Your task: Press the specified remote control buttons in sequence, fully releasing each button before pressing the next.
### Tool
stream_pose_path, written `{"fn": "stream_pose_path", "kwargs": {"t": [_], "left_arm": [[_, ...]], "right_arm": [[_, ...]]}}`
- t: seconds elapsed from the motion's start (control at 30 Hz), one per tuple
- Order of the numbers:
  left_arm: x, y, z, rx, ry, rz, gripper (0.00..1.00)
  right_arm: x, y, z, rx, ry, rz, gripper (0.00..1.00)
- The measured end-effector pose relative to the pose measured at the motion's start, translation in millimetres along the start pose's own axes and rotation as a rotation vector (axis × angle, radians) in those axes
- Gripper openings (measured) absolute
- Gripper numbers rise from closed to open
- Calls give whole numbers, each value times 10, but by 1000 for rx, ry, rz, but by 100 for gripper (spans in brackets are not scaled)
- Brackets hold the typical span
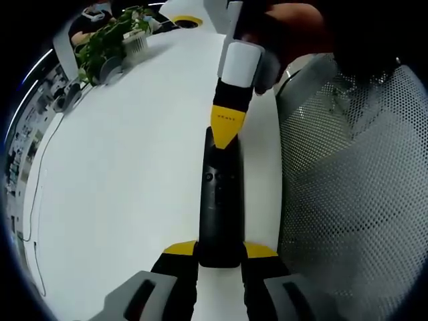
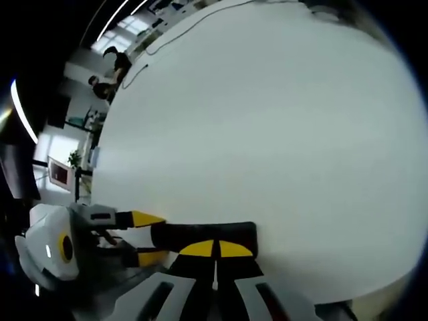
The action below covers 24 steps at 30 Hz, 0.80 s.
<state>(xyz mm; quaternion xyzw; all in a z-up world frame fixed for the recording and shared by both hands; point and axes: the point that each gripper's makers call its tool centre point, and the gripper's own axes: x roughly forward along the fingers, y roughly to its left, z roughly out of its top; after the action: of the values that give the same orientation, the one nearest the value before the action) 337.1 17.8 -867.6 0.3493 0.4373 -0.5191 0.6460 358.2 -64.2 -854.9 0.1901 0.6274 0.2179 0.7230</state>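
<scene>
A slim black remote control [image 1: 221, 200] lies lengthwise on the white table [image 1: 127, 174], buttons up. My left gripper [image 1: 221, 251] is shut on its near end, one yellow tip on each side. My right gripper [image 1: 225, 127] comes in from the top, shut into a single yellow wedge, its point resting on the remote's far part just above the round buttons. In the right gripper view, the right gripper [image 2: 216, 249] has its yellow tips together on the remote [image 2: 177, 235], and the left gripper [image 2: 148, 235] clamps the remote from the left.
A grey mesh chair [image 1: 354, 187] stands close along the table's right edge. A potted plant [image 1: 110, 37] and small items sit at the far left corner. A thin cable [image 1: 33, 200] runs along the left side. People [image 2: 107, 80] are far off.
</scene>
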Motion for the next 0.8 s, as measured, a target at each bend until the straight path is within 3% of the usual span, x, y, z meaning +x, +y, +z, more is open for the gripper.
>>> {"fn": "stream_pose_path", "kwargs": {"t": [0.33,0.8], "left_arm": [[-2,0,3,0,-5,2,25],[-6,-2,4,1,-2,3,25]], "right_arm": [[-8,0,-3,-11,4,-13,0],[-1,108,84,-14,-60,28,0]]}}
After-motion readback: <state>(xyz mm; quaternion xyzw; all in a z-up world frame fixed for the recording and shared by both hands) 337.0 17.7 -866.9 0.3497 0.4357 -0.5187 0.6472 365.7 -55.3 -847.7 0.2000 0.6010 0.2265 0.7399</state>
